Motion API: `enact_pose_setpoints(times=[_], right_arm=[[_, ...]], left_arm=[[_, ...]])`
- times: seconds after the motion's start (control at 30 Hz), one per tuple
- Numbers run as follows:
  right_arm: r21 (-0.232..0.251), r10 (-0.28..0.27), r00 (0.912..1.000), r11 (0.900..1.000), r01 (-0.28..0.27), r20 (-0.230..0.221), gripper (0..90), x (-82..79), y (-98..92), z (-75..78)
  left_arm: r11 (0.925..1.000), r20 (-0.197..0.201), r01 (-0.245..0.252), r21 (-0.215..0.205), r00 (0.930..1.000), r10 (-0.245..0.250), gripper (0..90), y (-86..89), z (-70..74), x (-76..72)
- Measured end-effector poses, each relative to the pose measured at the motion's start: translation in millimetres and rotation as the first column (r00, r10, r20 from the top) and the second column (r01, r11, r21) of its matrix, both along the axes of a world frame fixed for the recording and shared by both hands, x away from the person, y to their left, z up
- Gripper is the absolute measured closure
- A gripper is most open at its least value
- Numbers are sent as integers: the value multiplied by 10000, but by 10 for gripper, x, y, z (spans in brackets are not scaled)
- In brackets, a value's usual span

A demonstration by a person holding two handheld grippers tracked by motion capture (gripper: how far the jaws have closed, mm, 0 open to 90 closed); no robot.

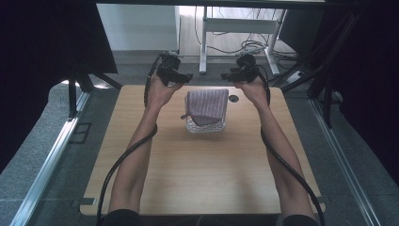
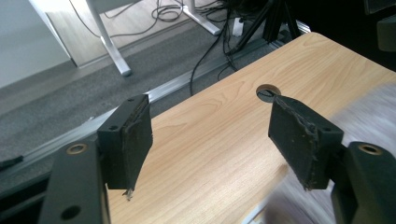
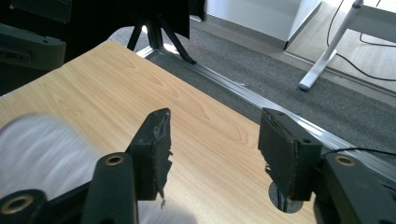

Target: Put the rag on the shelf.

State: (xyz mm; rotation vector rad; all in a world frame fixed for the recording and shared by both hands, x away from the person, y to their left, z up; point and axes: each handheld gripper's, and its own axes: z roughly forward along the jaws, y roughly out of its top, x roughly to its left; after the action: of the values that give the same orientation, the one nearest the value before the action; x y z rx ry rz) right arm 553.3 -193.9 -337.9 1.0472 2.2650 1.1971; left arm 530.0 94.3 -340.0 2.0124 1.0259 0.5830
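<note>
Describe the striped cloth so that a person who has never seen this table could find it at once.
Start from the wooden table and look to its far middle, between the left gripper and the right gripper. There the striped cloth lies folded over a small white basket. It is the sole soft thing there, purple-grey with fine stripes; the round cable hole beside it is dark and flat.

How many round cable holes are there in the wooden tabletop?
1. The hole sits near the table's far edge, just right of the striped cloth draped over the white basket. The cloth could hide another.
</note>
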Motion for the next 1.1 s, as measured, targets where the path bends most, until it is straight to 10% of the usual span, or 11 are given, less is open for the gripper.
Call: enact_pose_setpoints(times=[0.57,0.77,1.1], right_arm=[[604,732,9973,9955,-731,3,241,-506,-184,-30],[428,1039,9946,9937,-1037,-12,190,-749,-177,-146],[473,1212,9926,9915,-1210,-15,151,-1092,-234,-372]], left_arm=[[9916,-303,1101,-677,9932,-1124,136,37,-91,-460],[9889,-106,1480,-93,9889,-1481,128,23,-184,-700],[9848,276,1695,-365,9853,-1686,119,193,-391,-1088]])
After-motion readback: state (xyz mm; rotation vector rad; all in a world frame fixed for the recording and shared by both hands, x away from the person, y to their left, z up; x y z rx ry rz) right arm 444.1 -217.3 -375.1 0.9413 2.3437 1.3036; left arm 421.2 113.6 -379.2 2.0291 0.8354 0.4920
